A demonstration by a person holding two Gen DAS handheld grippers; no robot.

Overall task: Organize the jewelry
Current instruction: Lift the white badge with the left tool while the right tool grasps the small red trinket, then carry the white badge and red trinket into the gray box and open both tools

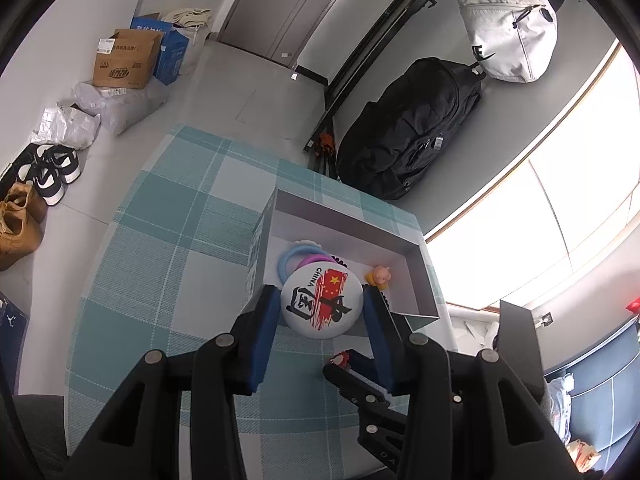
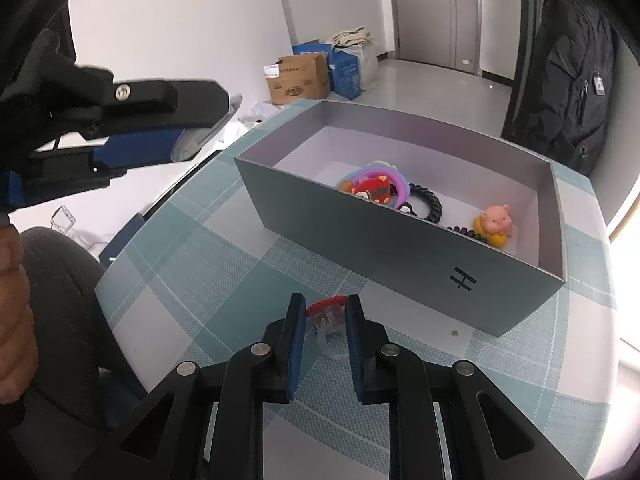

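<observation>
Left gripper (image 1: pixel 322 300) holds a round white badge (image 1: pixel 320 303) printed with a red flag and "CHINA" — fingers (image 1: pixel 266 320) pinching it by its rim, one on each side. It hangs over the near wall of the open grey box (image 2: pixel 360 232), likely poised so the badge can go in with the rest.

Right gripper (image 2: pixel 323 314) is low over the worktop (image 2: pixel 224 256), just in front of the box. Its fingers (image 2: pixel 297 332) are pinched on a small clear ring with a red top (image 2: pixel 326 314), which still looks to be at the cloth. Grip is across the body of the piece — probably the only purchase so small a thing offers.

Already in the box: pastel rubbery rings (image 2: pixel 384 178), a red plush charm (image 2: pixel 370 191), a black coiled hair tie (image 2: pixel 434 204) and a pink pig figure (image 2: pixel 496 220). All lie loose on the floor of the box, toward its middle and right end.

Surface: a round worktop under a teal-and-white check cloth, woven texture, fair grip for small things. A tiny speck (image 2: pixel 454 334) lies near the box front; too small to tell what.

Room: pale floor, cardboard boxes (image 1: pixel 124 60) and shoes (image 1: pixel 52 172) by the wall, a black backpack (image 1: pixel 412 128) and a white bag (image 1: pixel 508 36) on a ledge, a bright window at the right.
</observation>
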